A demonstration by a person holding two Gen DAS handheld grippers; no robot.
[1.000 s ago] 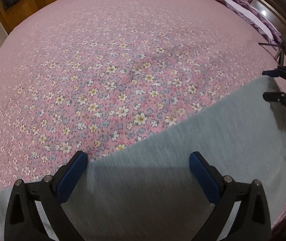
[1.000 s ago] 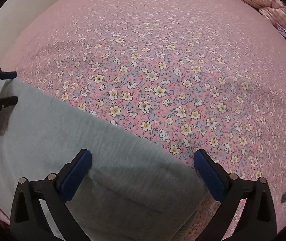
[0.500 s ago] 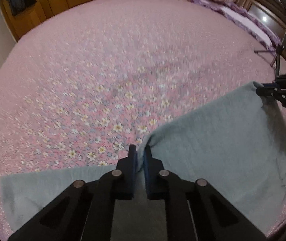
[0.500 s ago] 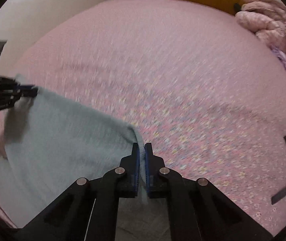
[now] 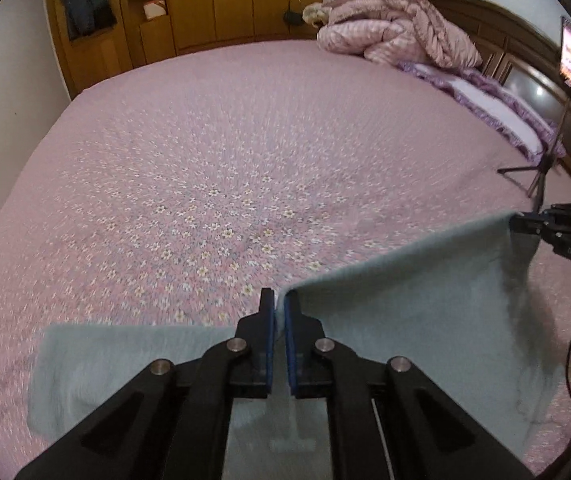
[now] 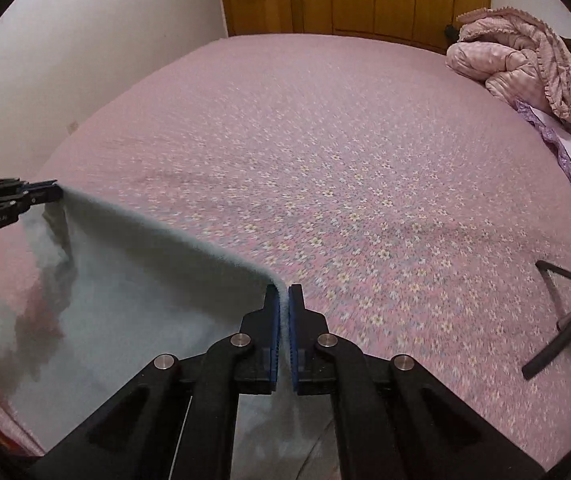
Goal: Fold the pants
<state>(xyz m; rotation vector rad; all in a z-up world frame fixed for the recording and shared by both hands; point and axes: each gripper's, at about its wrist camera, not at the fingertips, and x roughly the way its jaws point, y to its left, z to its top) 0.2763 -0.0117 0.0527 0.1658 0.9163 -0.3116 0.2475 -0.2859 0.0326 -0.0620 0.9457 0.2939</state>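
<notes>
1. The left hand-held gripper [image 5: 279, 312] is clamped narrow on the upper edge of the grey pants [image 5: 405, 320].
2. The right hand-held gripper [image 6: 284, 304] pinches the same edge, further along.
3. Between the two grips the edge is lifted off the bed [image 5: 225, 140]; the rest of the pants drapes onto the bed's near side.
4. A crumpled pink quilt [image 5: 397, 32] lies at the bed's far corner.
5. A tripod [image 6: 565, 320] stands on the bed to the right of the pants.

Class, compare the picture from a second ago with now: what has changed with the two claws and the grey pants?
Both claws, open before, closed on the pants' far edge: left claw, right claw. They lifted it off the bedspread. The pink quilt stayed put.
</notes>
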